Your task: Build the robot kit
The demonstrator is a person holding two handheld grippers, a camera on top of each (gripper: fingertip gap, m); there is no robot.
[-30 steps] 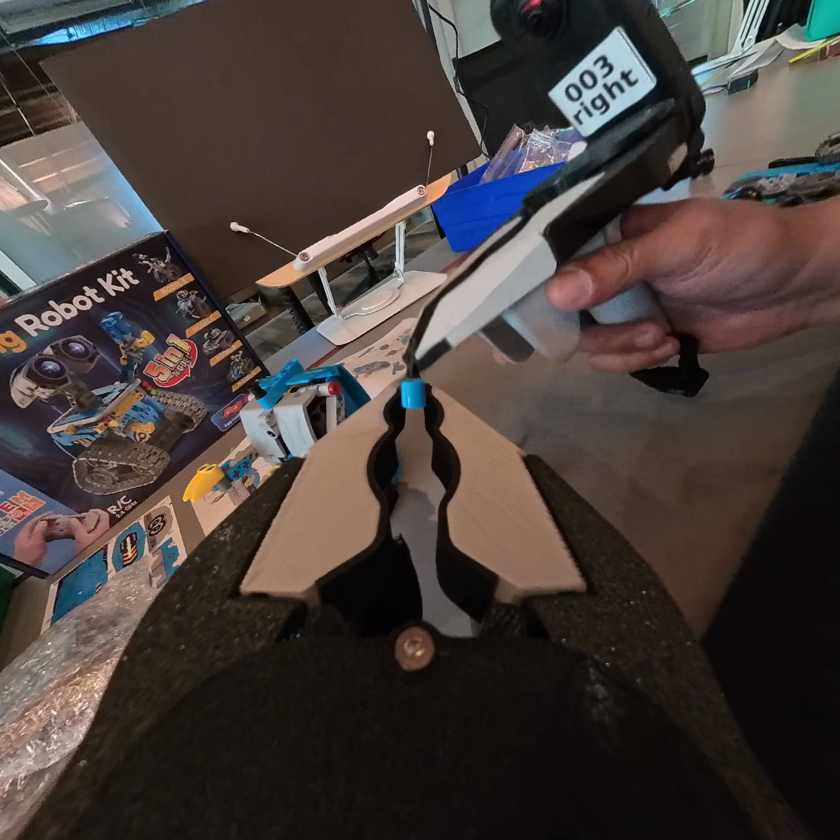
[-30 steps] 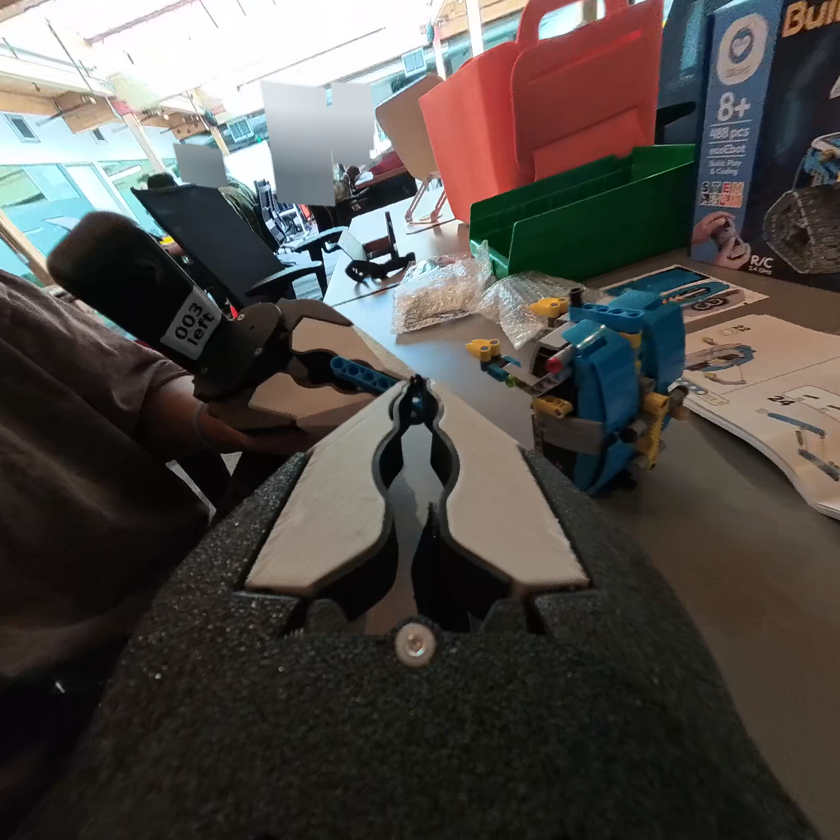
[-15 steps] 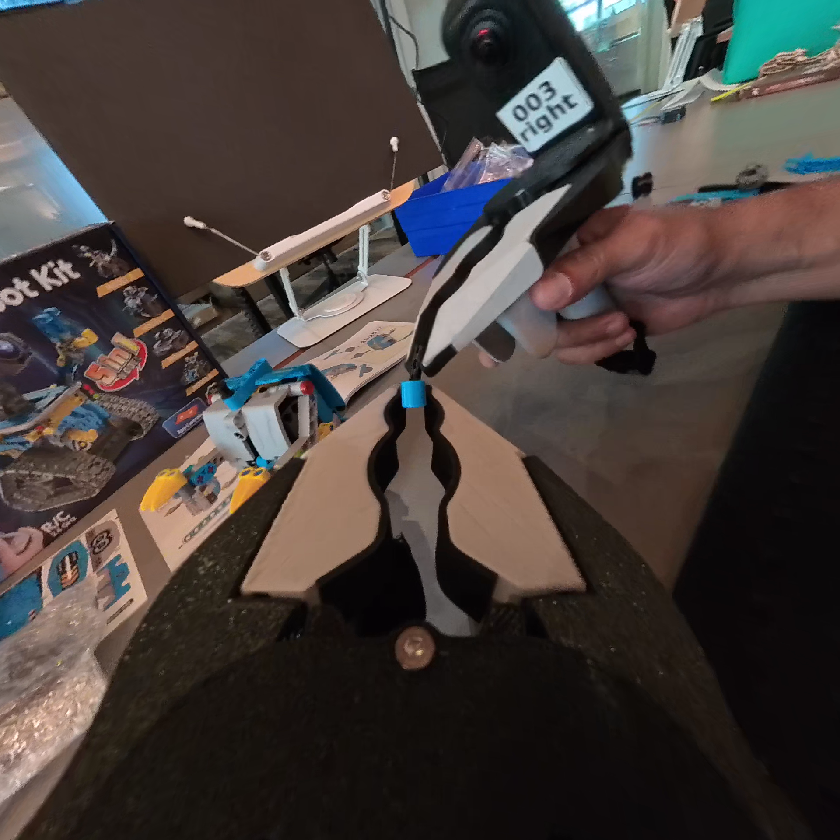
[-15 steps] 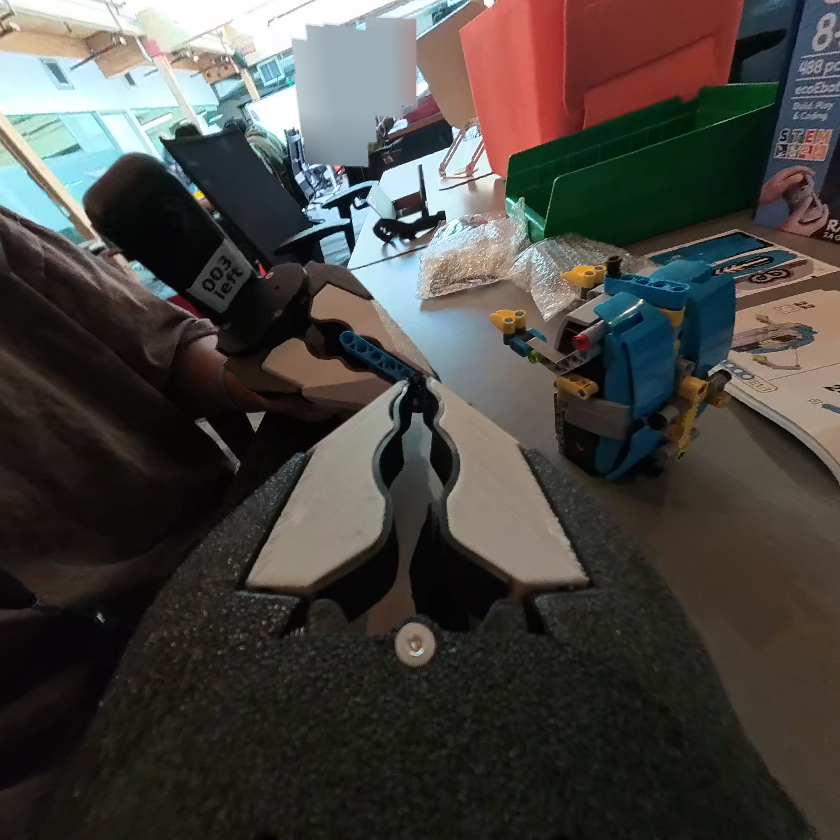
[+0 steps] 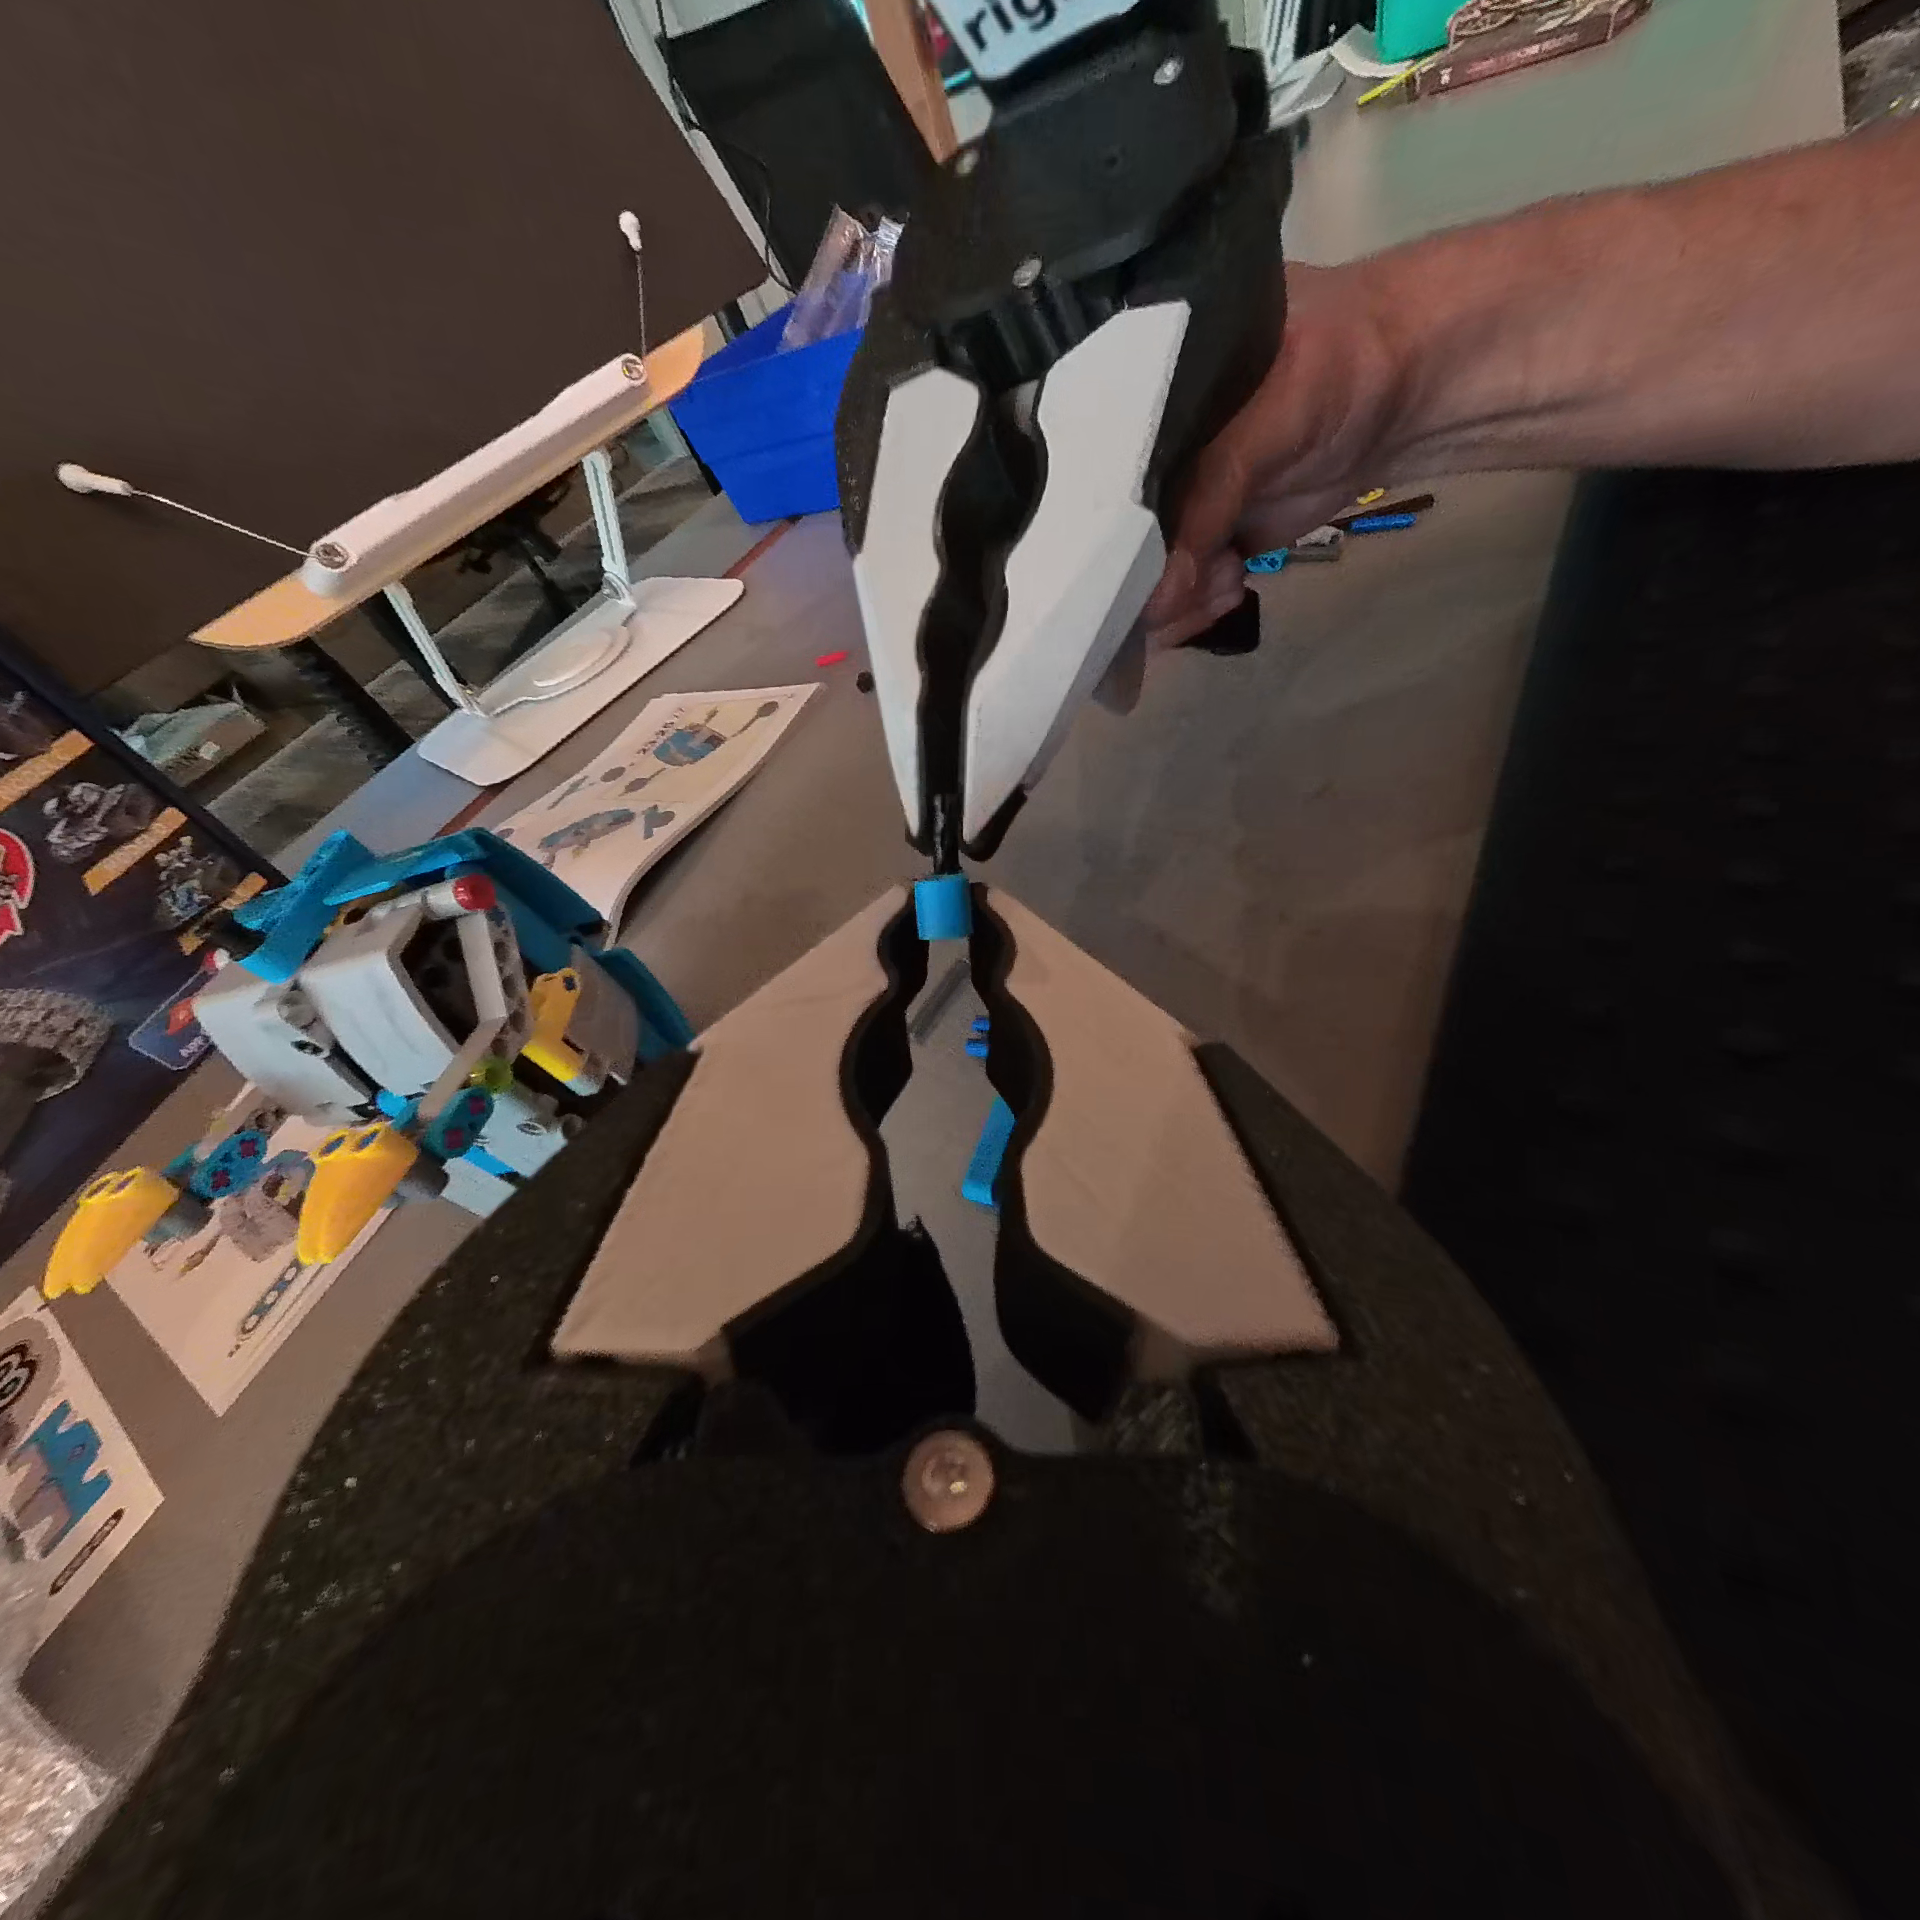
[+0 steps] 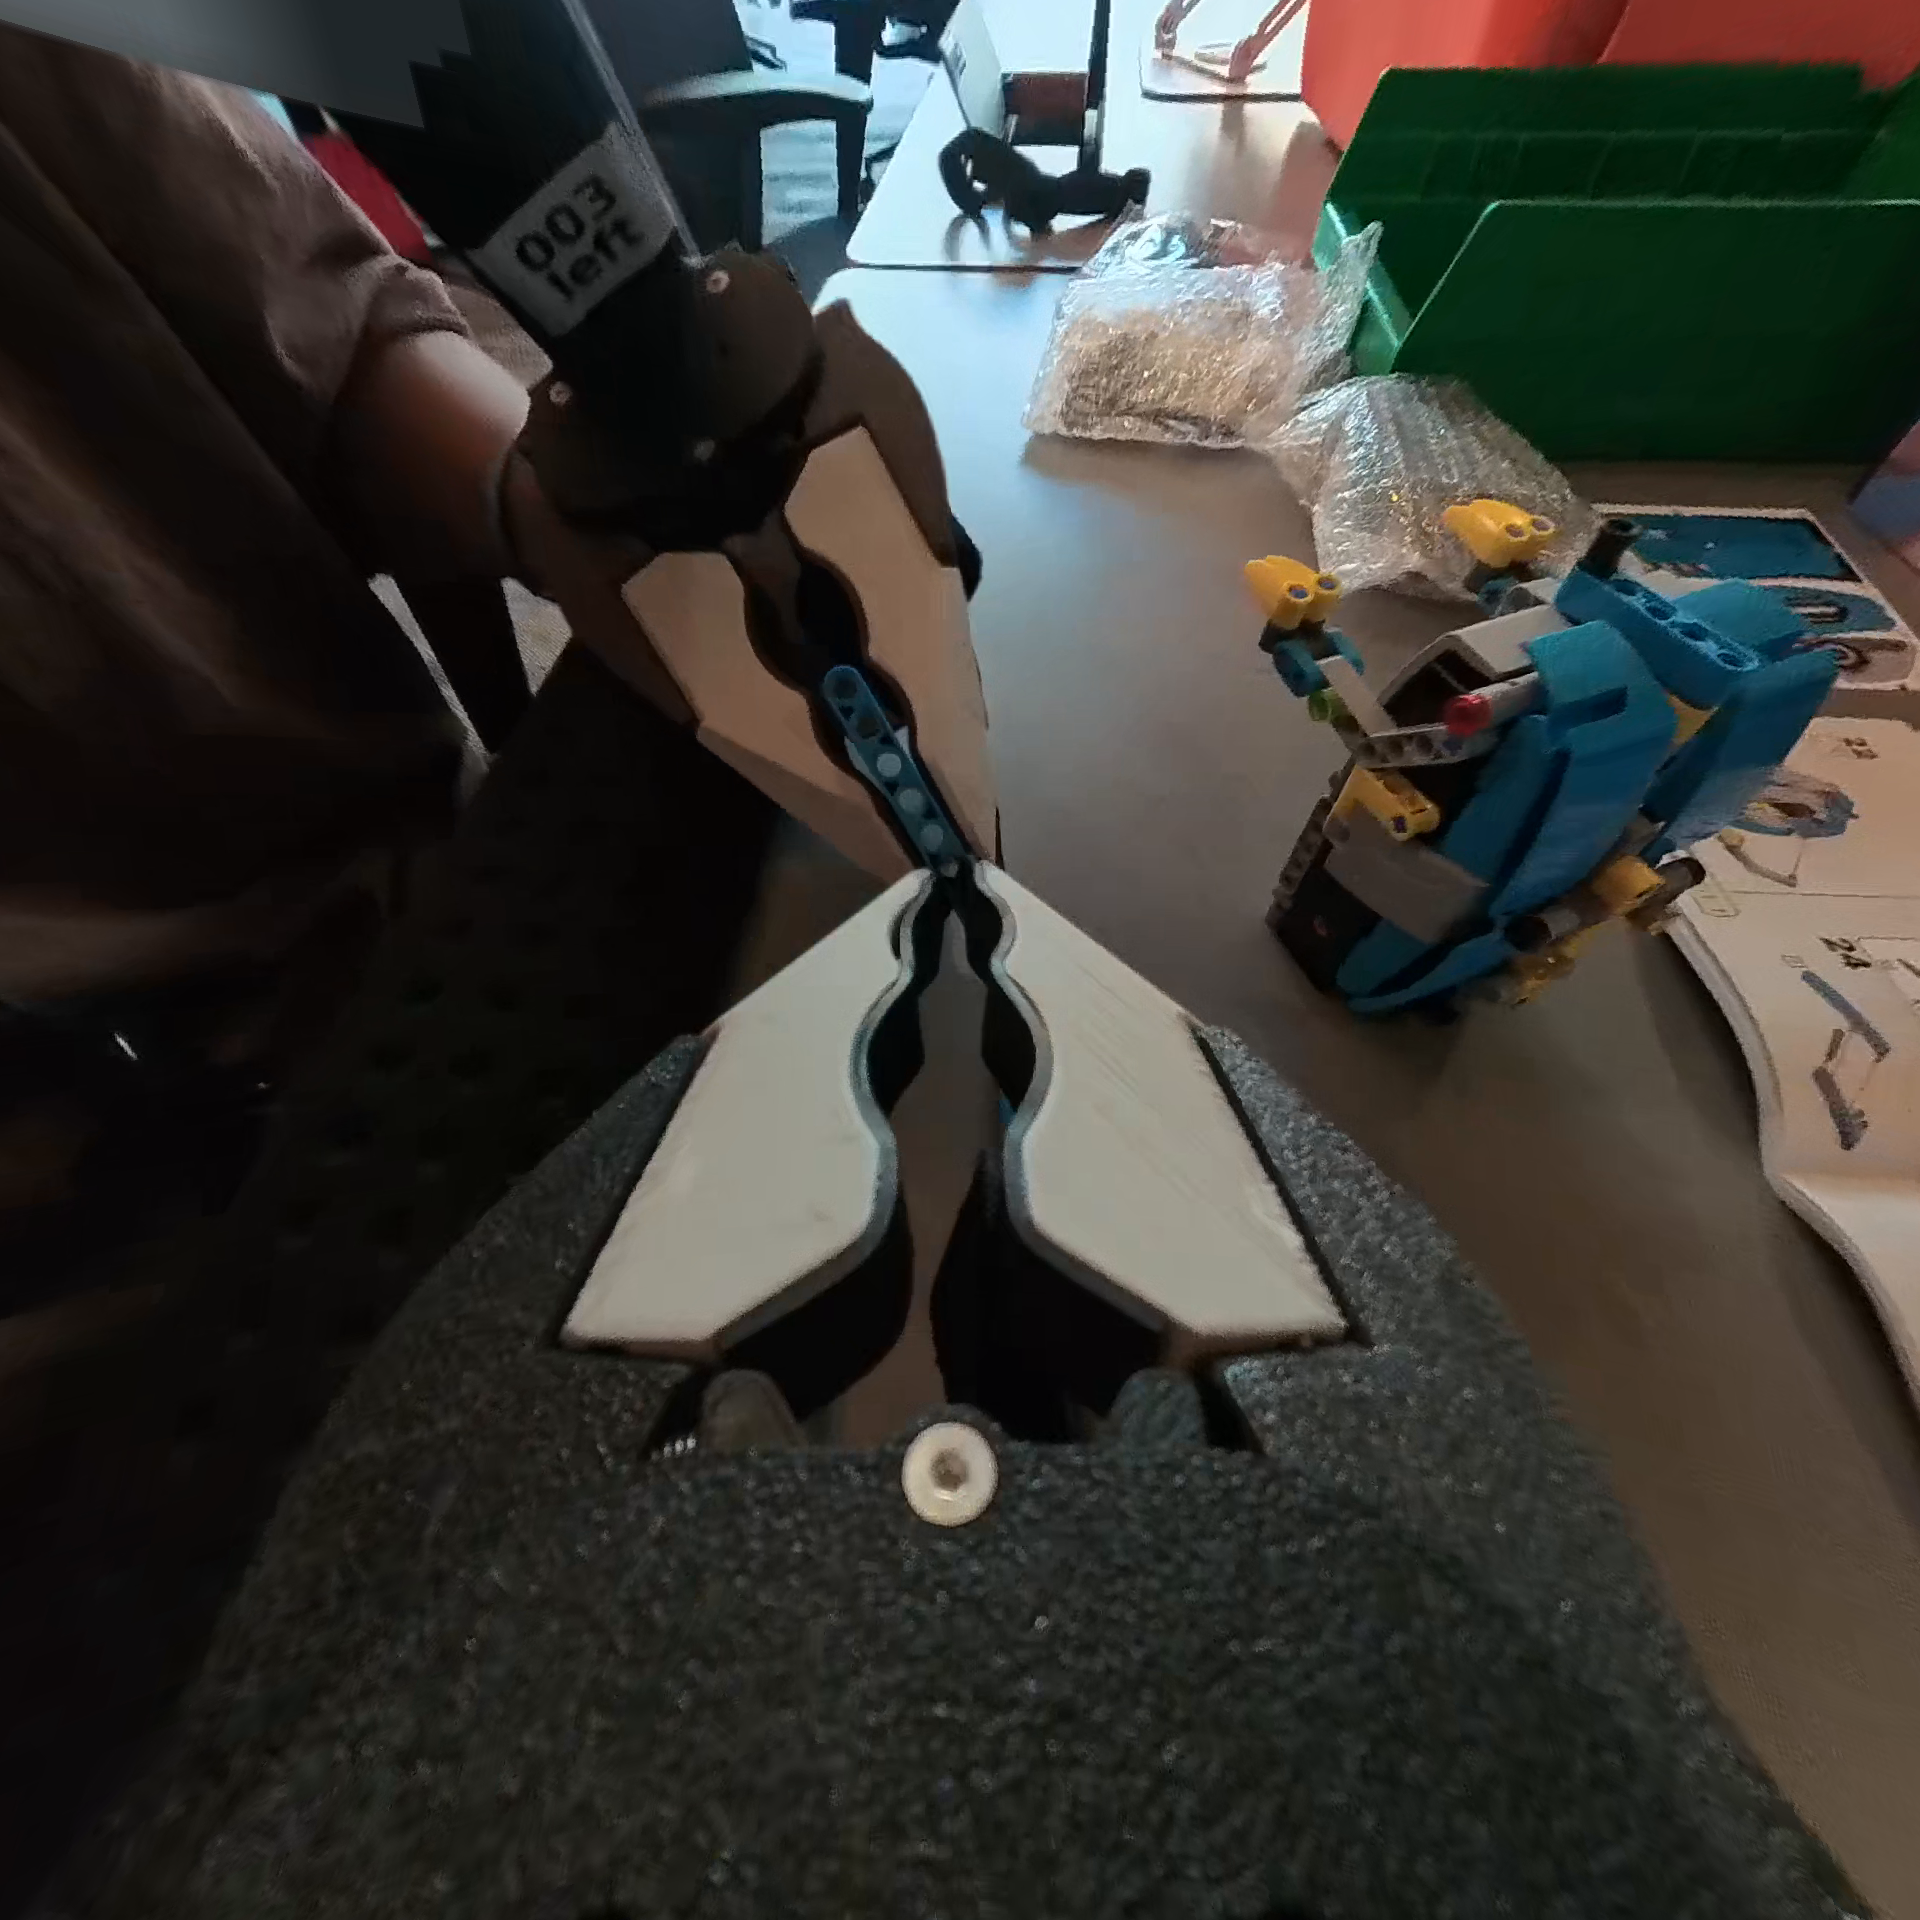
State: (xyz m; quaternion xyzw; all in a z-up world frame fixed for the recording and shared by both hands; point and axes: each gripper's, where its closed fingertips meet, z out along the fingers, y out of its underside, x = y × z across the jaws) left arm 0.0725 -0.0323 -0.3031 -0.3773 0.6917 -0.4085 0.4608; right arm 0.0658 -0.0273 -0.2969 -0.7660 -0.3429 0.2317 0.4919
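Above the grey table (image 5: 1299,935), the left gripper (image 5: 943,914) pinches a blue perforated beam (image 6: 888,769) end-on, tip to tip with the right gripper (image 6: 948,883), whose fingers are pressed on a thin black pin (image 5: 943,836). Farther off, a blue bin (image 5: 769,436) holds clear bags; what the green bin (image 6: 1662,343) contains cannot be seen.

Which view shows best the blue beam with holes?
The right wrist view: the blue beam lies lengthwise between the left gripper fingers, holes visible. The left wrist view shows only its end.
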